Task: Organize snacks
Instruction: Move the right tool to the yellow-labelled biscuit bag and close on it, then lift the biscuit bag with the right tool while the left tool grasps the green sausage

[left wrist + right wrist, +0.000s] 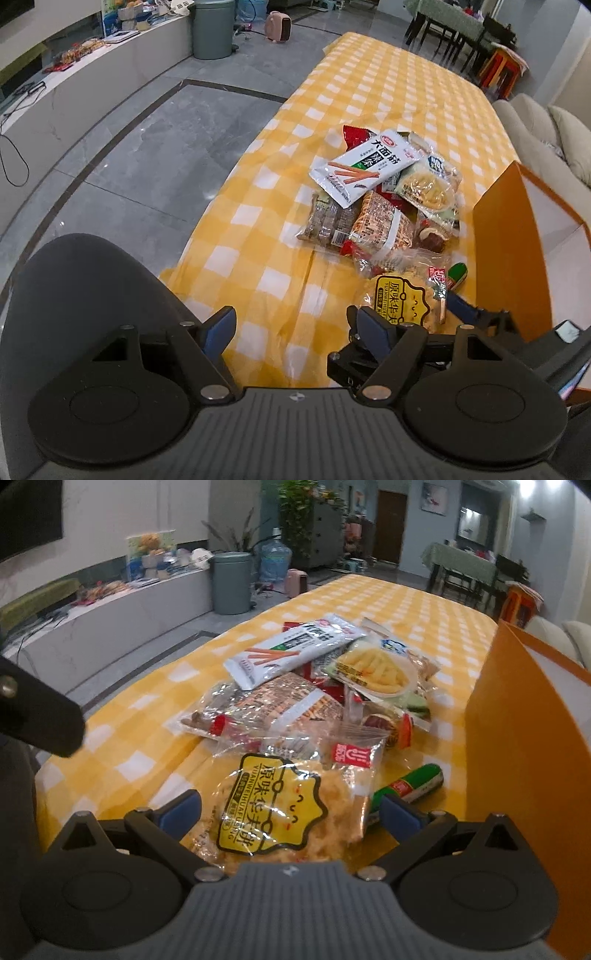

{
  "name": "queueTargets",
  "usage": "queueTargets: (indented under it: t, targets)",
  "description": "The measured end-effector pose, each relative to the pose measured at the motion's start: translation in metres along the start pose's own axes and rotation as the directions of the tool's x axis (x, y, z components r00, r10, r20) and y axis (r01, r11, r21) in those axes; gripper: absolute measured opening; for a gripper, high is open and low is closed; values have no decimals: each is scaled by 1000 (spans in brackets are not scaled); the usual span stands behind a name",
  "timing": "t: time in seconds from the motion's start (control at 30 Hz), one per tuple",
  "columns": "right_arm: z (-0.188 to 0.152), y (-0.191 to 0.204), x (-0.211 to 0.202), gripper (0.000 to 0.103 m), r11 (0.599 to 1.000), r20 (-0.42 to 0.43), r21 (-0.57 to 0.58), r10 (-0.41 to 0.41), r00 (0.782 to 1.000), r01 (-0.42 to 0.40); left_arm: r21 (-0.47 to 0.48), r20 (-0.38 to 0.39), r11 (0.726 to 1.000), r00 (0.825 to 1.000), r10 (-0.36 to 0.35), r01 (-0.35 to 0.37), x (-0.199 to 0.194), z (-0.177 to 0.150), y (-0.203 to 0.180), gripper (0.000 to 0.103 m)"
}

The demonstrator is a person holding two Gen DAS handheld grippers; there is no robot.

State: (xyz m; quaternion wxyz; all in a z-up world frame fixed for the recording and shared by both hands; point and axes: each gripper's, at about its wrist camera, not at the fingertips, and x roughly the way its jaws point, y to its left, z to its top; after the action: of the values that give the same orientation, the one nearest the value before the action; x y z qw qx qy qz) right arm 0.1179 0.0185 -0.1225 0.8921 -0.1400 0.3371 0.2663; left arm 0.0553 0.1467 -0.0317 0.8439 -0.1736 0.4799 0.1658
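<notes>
A pile of snack packets lies on the yellow checked tablecloth. The nearest one is a clear packet with a yellow label, also in the left wrist view. My right gripper is open, its blue pads on either side of that packet, not closed on it. My left gripper is open and empty above bare cloth, left of the pile. The right gripper also shows in the left wrist view. A white packet with orange sticks tops the pile.
An orange box stands open at the right of the pile, also in the left wrist view. A small green tube lies between the labelled packet and the box. The table's left edge drops to grey floor. A sofa is at far right.
</notes>
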Motion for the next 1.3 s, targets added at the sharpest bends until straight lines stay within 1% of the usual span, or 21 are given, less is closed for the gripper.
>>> queueTargets:
  t: [0.1, 0.23, 0.3, 0.37, 0.4, 0.57, 0.6, 0.63, 0.67, 0.83, 1.07, 1.23, 1.3]
  targets:
    - [2, 0, -2, 100, 1000, -4, -18, 20, 1000, -20, -3, -9, 1000, 1000, 9, -9, 3, 1, 0, 87]
    - [1, 1, 0, 100, 998, -46, -35, 44, 998, -45, -2, -9, 1000, 1000, 11, -11, 4, 1, 0, 87]
    - [1, 2, 2, 100, 998, -80, -26, 60, 995, -63, 5, -10, 1000, 1000, 15, -14, 4, 1, -1, 87]
    - [1, 4, 2, 100, 997, -81, -16, 77, 994, -79, 10, -11, 1000, 1000, 17, -17, 4, 1, -2, 87]
    - [2, 6, 4, 100, 997, -81, -20, 68, 994, -70, 8, -11, 1000, 1000, 24, -24, 4, 1, -2, 86]
    - [-1, 8, 11, 100, 999, -82, -12, 35, 996, -36, 4, -11, 1000, 1000, 9, -9, 4, 1, 0, 87]
    - [-2, 7, 11, 98, 999, -83, -12, 33, 996, -34, 3, -11, 1000, 1000, 8, -8, 4, 1, 0, 87]
    - [-4, 6, 10, 91, 999, -83, -11, 40, 996, -41, 3, -12, 1000, 1000, 6, -6, 4, 2, 0, 87]
    - [-5, 5, 10, 90, 999, -84, -7, 52, 995, -52, 3, -12, 1000, 1000, 3, -3, 4, 2, 1, 87]
    - [-6, 9, 3, 77, 999, -55, -42, 29, 998, -32, 2, -10, 1000, 1000, 0, 0, 3, 1, 1, 87]
    - [-5, 9, -4, 73, 998, -32, -51, 24, 999, -26, -11, 0, 1000, 1000, -19, 19, -2, 0, 3, 87]
    - [3, 9, -20, 73, 998, 13, -66, 22, 1000, -21, -70, 57, 995, 996, -66, 69, -13, 0, 9, 87]
    - [9, 8, -28, 73, 998, 42, -65, 22, 999, -19, -90, 84, 993, 994, -72, 80, -17, 0, 12, 87]
